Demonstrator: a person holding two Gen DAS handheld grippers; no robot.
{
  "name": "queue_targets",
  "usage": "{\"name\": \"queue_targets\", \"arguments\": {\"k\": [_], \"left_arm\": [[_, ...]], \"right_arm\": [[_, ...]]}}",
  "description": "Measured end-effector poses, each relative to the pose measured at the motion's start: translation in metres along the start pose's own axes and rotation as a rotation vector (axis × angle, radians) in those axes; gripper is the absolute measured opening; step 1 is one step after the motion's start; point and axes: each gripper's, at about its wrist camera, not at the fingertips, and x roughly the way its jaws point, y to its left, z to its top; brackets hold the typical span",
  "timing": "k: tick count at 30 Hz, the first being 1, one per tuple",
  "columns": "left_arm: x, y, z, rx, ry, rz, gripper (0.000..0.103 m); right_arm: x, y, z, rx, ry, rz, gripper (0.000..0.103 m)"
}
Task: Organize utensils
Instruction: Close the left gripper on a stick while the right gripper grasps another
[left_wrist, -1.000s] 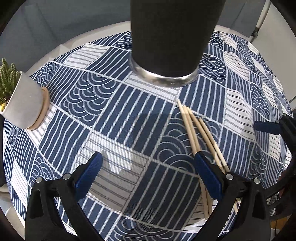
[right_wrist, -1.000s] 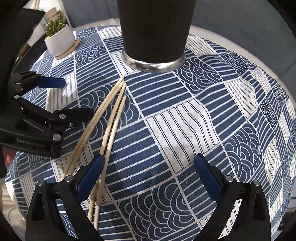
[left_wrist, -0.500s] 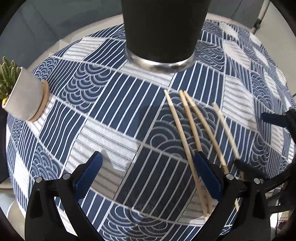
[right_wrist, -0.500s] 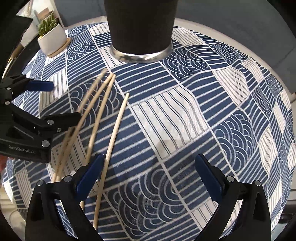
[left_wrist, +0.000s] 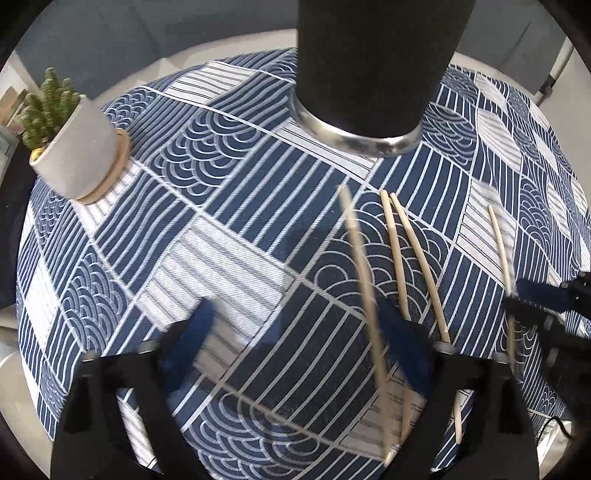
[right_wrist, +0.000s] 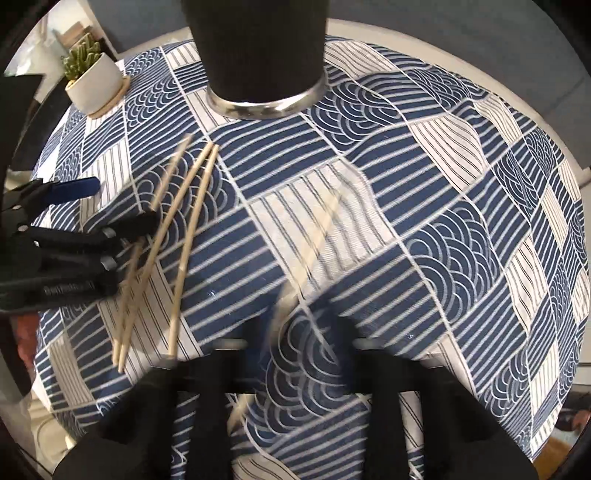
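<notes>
A: Diff vs 0.5 s ago?
B: Right hand-held gripper (right_wrist: 295, 354) jaws went wide → narrow, pinching one blurred chopstick (right_wrist: 314, 236). Left hand-held gripper (left_wrist: 295, 343) blurred, gap smaller but not closed; one stick (left_wrist: 364, 269) now lies between its fingers.
A: Others?
B: Two chopsticks (left_wrist: 406, 254) right of left gripper, near black cup (left_wrist: 376, 66) ahead. Blue-patterned cloth (left_wrist: 229, 206) on worktop, cactus pot (left_wrist: 79, 147) far left.

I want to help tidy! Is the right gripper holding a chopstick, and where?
Cannot tell: the right gripper is blurred, its fingers either side of one chopstick, around its middle.
</notes>
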Motion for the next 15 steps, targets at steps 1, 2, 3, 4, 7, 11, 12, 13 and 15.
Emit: {"name": "queue_targets", "arguments": {"k": [1,2,3,4,7,11,12,13,15], "left_arm": [[-0.003,0.004,-0.002,-0.009,-0.003,0.001,0.055],[-0.007,0.010,-0.006,-0.017,0.003,-0.002,0.051],[-0.009,0.016,-0.008,-0.025,0.010,-0.007,0.043],[-0.011,0.023,-0.011,-0.044,0.016,-0.007,0.032],[-0.015,0.044,-0.022,-0.112,0.039,-0.018,0.014],[-0.021,0.056,-0.037,-0.160,0.053,-0.043,0.005],[-0.022,0.057,-0.041,-0.164,0.055,-0.049,0.005],[-0.024,0.059,-0.045,-0.170,0.058,-0.056,0.005],[-0.028,0.063,-0.056,-0.192,0.062,-0.100,0.005]], "right_arm": [[-0.001,-0.004,-0.001,0.010,0.004,0.003,0.008],[-0.001,-0.008,-0.003,0.019,0.008,-0.015,0.006],[-0.003,-0.010,-0.006,0.025,0.008,-0.035,0.005],[-0.004,-0.015,-0.009,0.035,0.008,-0.052,0.005],[-0.007,-0.031,-0.020,0.078,0.013,-0.061,0.005],[-0.012,-0.048,-0.035,0.105,0.021,-0.082,0.005],[-0.014,-0.052,-0.039,0.111,0.022,-0.085,0.005],[-0.017,-0.056,-0.044,0.121,0.019,-0.085,0.005],[-0.024,-0.065,-0.053,0.145,0.008,-0.075,0.005]]}}
